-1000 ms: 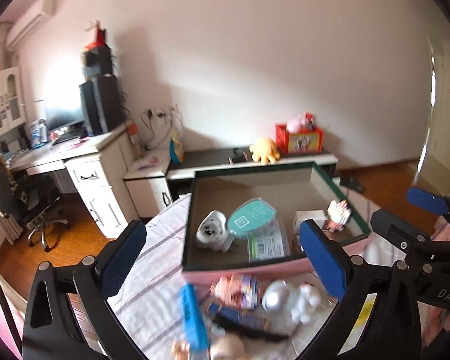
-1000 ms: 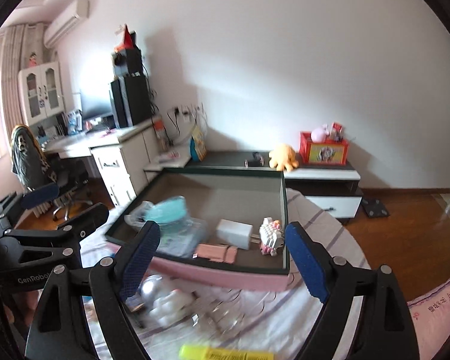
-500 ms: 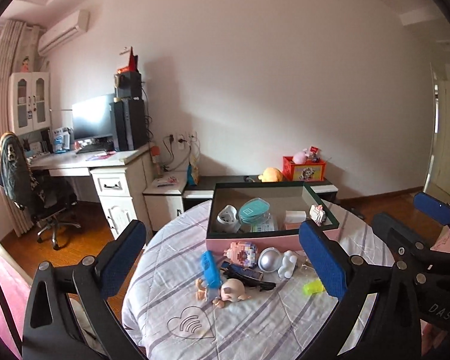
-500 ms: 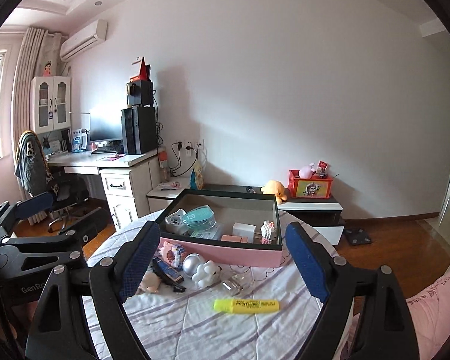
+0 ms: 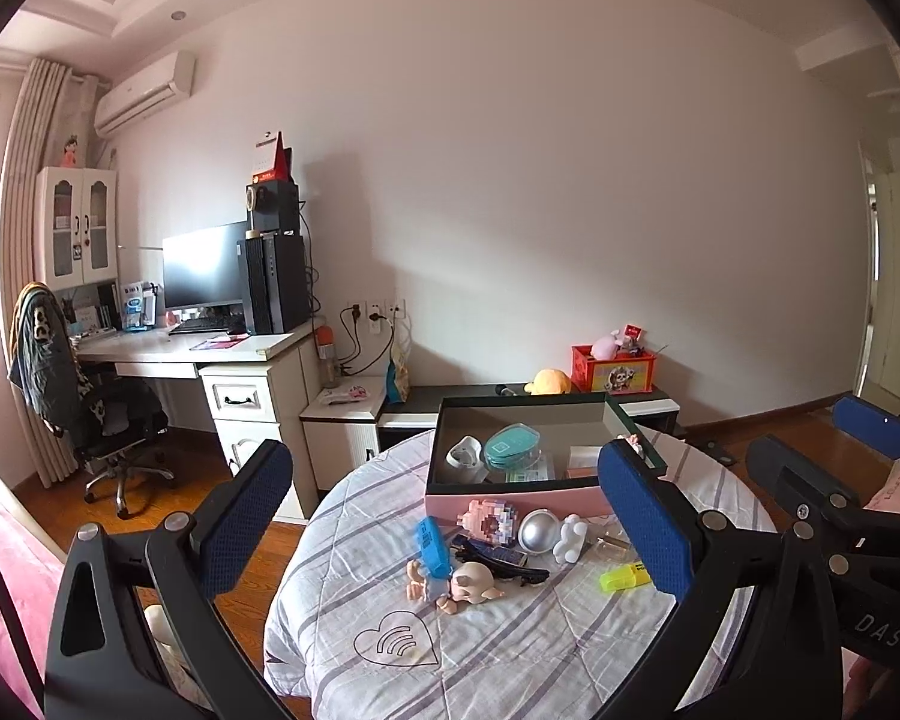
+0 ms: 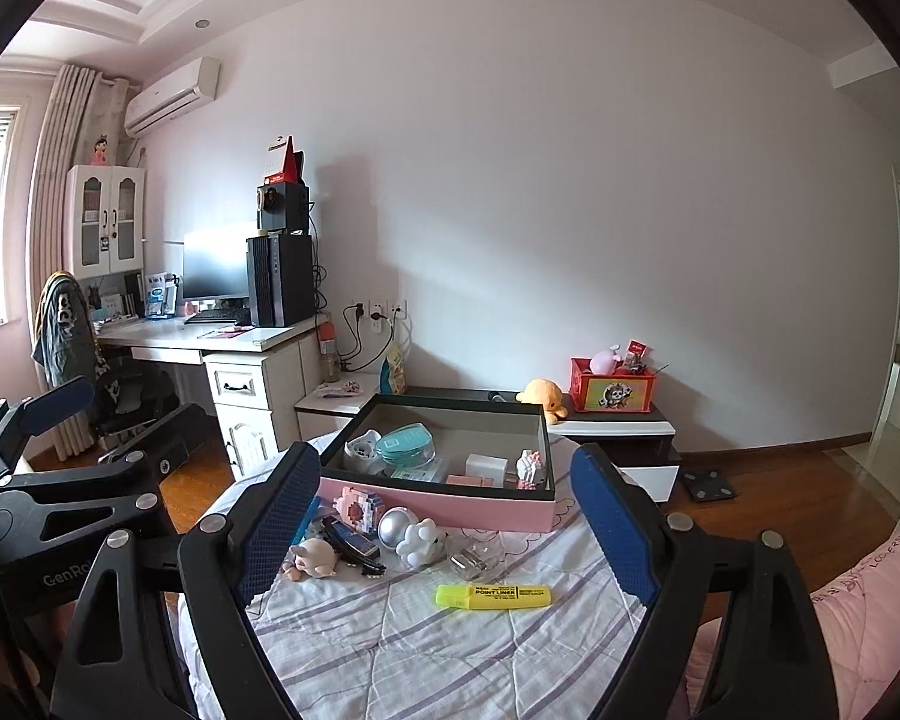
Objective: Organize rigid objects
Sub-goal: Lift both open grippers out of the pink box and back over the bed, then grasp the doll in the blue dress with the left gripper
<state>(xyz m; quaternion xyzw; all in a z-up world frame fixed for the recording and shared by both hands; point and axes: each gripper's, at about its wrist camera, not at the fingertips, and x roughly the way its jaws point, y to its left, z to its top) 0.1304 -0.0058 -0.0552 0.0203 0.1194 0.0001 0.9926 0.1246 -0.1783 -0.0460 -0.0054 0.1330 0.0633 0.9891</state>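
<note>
A pink box (image 5: pixel 513 501) (image 6: pixel 438 507) with a dark green rim stands at the far side of a round table covered by a striped cloth (image 5: pixel 510 648) (image 6: pixel 426 654). Inside it lie a teal round case (image 5: pixel 512 445) (image 6: pixel 405 443), a white gadget and small boxes. In front of the box lie a pixel-block toy (image 5: pixel 492 519), a silver ball (image 5: pixel 539 531) (image 6: pixel 395 523), a blue piece (image 5: pixel 432 546), a small doll (image 5: pixel 459 585) (image 6: pixel 312 558) and a yellow highlighter (image 6: pixel 492 596) (image 5: pixel 624 577). My left gripper (image 5: pixel 444 516) and right gripper (image 6: pixel 444 516) both hang open and empty, back from the table.
A white desk (image 5: pixel 210 354) with a monitor and computer tower stands at the left, with an office chair (image 5: pixel 90 414) before it. A low cabinet (image 6: pixel 606 426) along the far wall carries a red toy box and an orange plush. A pink bed edge (image 6: pixel 858 612) sits at the right.
Both grippers have pulled back and a little up from the box. The whole table and its loose items now show, where before the box filled the view. Both stayed open.
</note>
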